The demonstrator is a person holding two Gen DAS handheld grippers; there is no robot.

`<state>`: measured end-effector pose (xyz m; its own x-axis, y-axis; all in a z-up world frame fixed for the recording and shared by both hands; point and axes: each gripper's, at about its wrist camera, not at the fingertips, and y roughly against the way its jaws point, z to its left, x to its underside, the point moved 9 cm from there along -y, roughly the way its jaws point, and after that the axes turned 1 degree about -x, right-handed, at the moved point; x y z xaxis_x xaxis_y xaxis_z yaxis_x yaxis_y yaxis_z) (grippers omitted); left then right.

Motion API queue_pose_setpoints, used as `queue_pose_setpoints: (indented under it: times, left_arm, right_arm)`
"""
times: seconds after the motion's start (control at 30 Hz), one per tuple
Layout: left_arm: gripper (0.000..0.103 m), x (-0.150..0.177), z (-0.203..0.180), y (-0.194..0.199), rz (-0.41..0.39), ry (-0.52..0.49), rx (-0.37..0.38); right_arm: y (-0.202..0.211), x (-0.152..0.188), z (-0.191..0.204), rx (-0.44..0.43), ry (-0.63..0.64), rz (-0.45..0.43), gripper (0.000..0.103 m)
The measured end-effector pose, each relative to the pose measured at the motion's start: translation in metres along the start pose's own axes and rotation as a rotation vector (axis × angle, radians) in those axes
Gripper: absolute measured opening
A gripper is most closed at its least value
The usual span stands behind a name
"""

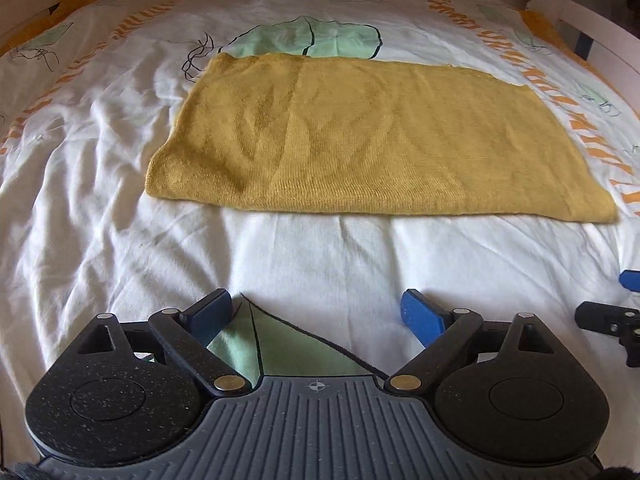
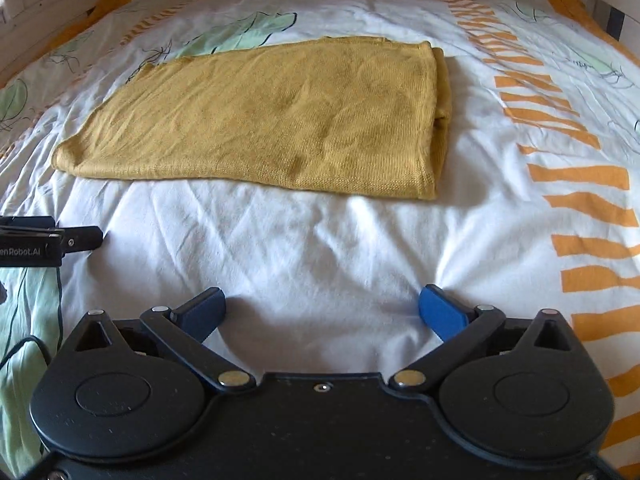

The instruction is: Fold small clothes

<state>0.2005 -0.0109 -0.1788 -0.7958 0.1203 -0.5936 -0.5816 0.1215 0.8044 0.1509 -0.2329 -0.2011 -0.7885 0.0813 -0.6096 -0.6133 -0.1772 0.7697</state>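
While yellow garment (image 1: 360,132) lies folded | left gripper (image 1: 320,312) wide, empty | right gripper (image 2: 322,308) wide, empty

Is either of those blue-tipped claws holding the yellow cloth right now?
No: the yellow cloth lies flat on the bedsheet, with the left gripper and right gripper open and short of it.

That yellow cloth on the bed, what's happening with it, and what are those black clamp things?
A person is folding small clothes with a two-finger gripper in each hand. The yellow garment lies flat and folded on the patterned bed sheet; its layered edges show at its right end in the right wrist view. Neither tool touches it. The left gripper and the right gripper both hang open and empty over bare sheet on the near side of the garment.
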Motion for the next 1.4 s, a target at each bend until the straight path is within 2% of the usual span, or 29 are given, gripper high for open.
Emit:
queue_pose_setpoints:
  times: [0.2, 0.4, 0.5, 0.57, 0.7, 0.83, 0.97, 1.1, 1.2, 1.4]
  left_arm:
    - [0.102, 0.001, -0.004, -0.003, 0.011, -0.018, 0.031]
    - [0.102, -0.002, -0.002, -0.003, 0.023, -0.022, 0.059]
    - [0.099, -0.005, 0.002, 0.002, 0.031, -0.021, 0.102]
    - [0.089, -0.011, 0.006, 0.008, 0.025, -0.006, 0.145]
    - [0.088, -0.042, 0.024, 0.027, -0.058, 0.055, 0.183]
    - [0.088, -0.089, 0.045, 0.034, -0.166, 0.101, 0.162]
    - [0.088, -0.125, 0.065, 0.014, -0.187, 0.123, 0.125]
    - [0.088, -0.138, 0.084, -0.016, -0.148, 0.195, 0.135]
    - [0.088, -0.138, 0.095, -0.041, -0.105, 0.239, 0.151]
    - [0.088, -0.135, 0.110, -0.076, -0.025, 0.211, 0.140]
  right_arm:
    - [-0.002, -0.004, -0.002, -0.017, -0.008, 0.038, 0.103]
    - [-0.003, -0.009, 0.001, -0.035, 0.021, 0.110, 0.103]
    - [0.001, -0.019, 0.007, -0.095, 0.046, 0.122, 0.102]
    - [0.008, -0.029, 0.014, -0.149, 0.057, 0.094, 0.102]
    - [0.024, -0.065, 0.025, -0.192, 0.095, -0.024, 0.102]
    - [0.027, -0.105, 0.026, -0.234, 0.065, -0.127, 0.102]
    - [0.020, -0.135, 0.018, -0.248, 0.004, -0.216, 0.102]
    - [0.011, -0.141, 0.009, -0.235, -0.014, -0.282, 0.102]
    - [0.009, -0.138, 0.002, -0.230, -0.031, -0.297, 0.102]
    - [0.004, -0.137, -0.001, -0.226, -0.034, -0.291, 0.102]
